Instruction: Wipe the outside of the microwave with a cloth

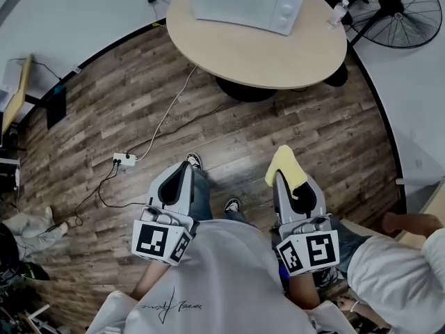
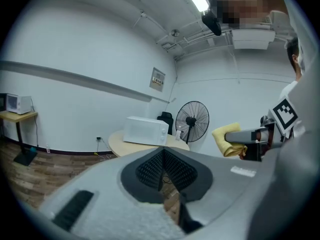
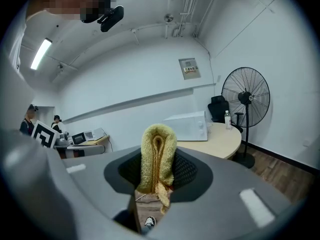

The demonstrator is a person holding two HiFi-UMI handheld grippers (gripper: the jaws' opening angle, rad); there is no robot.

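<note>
A white microwave [image 1: 247, 2] stands on a round beige table [image 1: 278, 54] at the far side of the room, well ahead of both grippers. It also shows small in the left gripper view as the microwave [image 2: 146, 130] and in the right gripper view as the microwave [image 3: 186, 126]. My right gripper [image 1: 284, 164] is shut on a folded yellow cloth [image 1: 285, 167], which sticks up between the jaws as the cloth [image 3: 158, 156]. My left gripper [image 1: 185, 167] is shut with nothing in it. Both are held low over the floor near the person's feet.
A black standing fan [image 1: 396, 9] and a small bottle [image 1: 338, 11] are at the table's right. A power strip [image 1: 125, 160] with cables lies on the wooden floor at left. Another person's arm [image 1: 400, 263] is at lower right. A desk with a second microwave [image 2: 17, 104] stands by the far wall.
</note>
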